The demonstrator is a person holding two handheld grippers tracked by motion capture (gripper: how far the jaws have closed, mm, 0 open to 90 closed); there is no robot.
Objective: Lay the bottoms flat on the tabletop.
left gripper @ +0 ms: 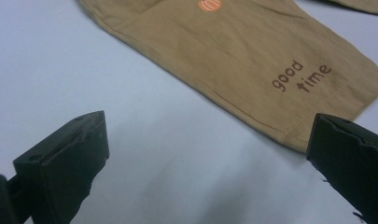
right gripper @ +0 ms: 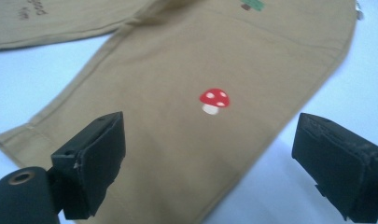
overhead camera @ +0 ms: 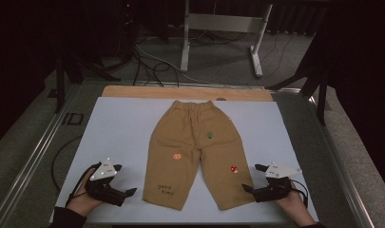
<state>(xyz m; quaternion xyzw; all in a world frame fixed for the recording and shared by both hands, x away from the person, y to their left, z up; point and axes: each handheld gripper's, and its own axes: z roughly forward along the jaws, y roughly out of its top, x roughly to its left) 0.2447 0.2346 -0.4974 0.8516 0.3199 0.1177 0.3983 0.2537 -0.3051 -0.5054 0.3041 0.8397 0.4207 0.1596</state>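
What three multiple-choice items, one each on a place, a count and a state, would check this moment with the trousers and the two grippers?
1. Where are the words "good time" printed on the tan trousers?
A. at the waistband
B. near the hem of the leg by the left gripper
C. beside the red mushroom

2. How many small coloured pictures are on the trousers?
A. one
B. three
C. five

3. How do the jaws of the right gripper stand?
A. apart, holding nothing
B. shut on the hem
C. shut on the waistband

Key: 1 B, the left gripper view shows the words just above that hem. 2 B, the high view shows a green, an orange and a red one. 3 A, the right gripper view shows its jaws wide apart above the cloth.
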